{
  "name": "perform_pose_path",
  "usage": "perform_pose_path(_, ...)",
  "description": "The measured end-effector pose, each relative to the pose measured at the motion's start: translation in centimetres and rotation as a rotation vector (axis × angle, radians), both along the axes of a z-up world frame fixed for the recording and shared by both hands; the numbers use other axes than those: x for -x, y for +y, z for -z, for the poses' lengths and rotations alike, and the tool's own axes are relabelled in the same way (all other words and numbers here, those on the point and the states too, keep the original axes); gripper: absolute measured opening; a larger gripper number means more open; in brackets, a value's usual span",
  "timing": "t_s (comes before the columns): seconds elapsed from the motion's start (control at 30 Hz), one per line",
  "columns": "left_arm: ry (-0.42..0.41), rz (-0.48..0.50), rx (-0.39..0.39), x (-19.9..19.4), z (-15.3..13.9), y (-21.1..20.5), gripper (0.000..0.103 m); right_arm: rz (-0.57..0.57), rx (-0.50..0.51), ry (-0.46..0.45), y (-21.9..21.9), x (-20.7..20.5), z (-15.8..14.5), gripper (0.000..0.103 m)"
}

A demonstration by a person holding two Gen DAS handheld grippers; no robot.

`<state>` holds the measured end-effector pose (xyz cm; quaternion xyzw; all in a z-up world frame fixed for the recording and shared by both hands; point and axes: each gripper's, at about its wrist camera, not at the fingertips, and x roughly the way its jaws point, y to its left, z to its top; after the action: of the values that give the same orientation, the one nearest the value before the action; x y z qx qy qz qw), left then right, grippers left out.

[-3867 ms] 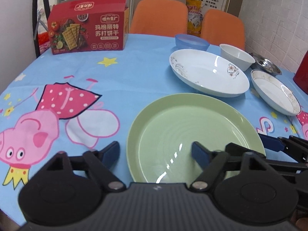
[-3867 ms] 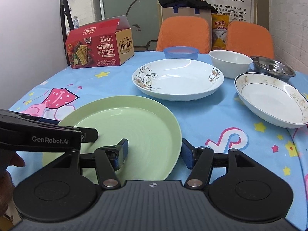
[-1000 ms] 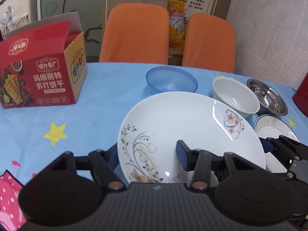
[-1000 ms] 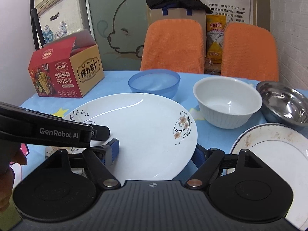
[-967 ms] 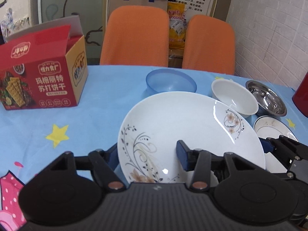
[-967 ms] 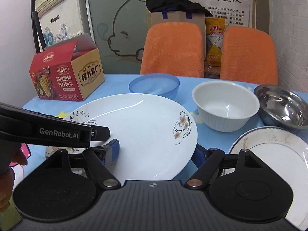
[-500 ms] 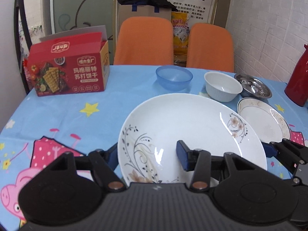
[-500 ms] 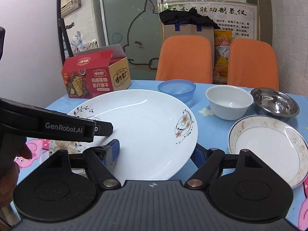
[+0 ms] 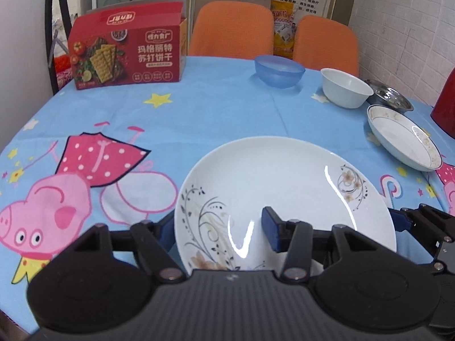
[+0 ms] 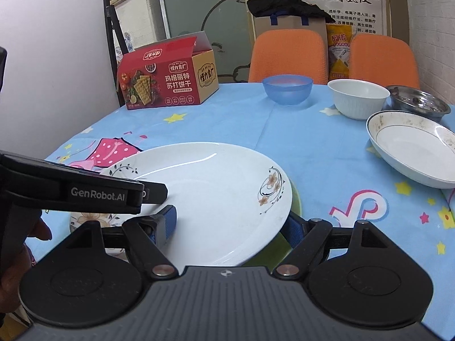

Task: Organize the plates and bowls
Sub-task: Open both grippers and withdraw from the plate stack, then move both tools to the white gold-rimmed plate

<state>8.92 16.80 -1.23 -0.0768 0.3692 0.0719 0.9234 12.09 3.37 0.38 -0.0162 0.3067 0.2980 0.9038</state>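
A large white plate (image 9: 284, 184) with flower prints lies low at the near side of the table, between both grippers. My left gripper (image 9: 219, 224) straddles its near-left rim, one finger on the inside, the other hidden outside the rim; its jaws are opening. My right gripper (image 10: 230, 221) grips the right rim the same way. A green plate (image 10: 295, 200) shows as a sliver under the white plate (image 10: 213, 187). Farther back stand a blue bowl (image 9: 280, 71), a white bowl (image 9: 345, 91), a steel bowl (image 9: 389, 99) and a dirty rimmed plate (image 9: 403, 139).
A red cracker box (image 9: 128, 54) stands at the back left of the round table with its blue cartoon cloth (image 9: 199, 113). Two orange chairs (image 9: 230, 28) stand behind it. A red flask (image 9: 446, 105) is at the right edge. A person's hand (image 10: 17, 255) holds the left gripper.
Both grippers have carried the white plate back from beside the bowls toward the near side of the table and lower. The bowls now lie farther away.
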Motion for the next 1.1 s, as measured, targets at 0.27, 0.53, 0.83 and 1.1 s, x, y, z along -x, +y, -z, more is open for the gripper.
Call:
perform_pose_path(0.27, -0.136, -0.003, -0.046, 1.3, -2.0, 0.4, 0.073, 0.055, -0.049, -0.028, -0.9, 0.4, -0.4, 0.103)
perform_pose_path(0.53, -0.144, -0.030, -0.018, 0.8, -3.1, 0.4, 0.073, 0.117, -0.102, -0.099, -3.0, 0.8, -2.4, 0.103)
perform_pose_path(0.83, -0.122, 0.019, -0.039, -0.2, -3.3, -2.5, 0.074, 0.233, -0.104, -0.041, -7.7, -0.4, -1.3, 0.103)
perform_pose_path(1.1, -0.165, 0.068, -0.113, -1.2, -4.7, -6.4, 0.101, 0.351, -0.146, -0.007, -12.8, -0.9, -0.9, 0.103)
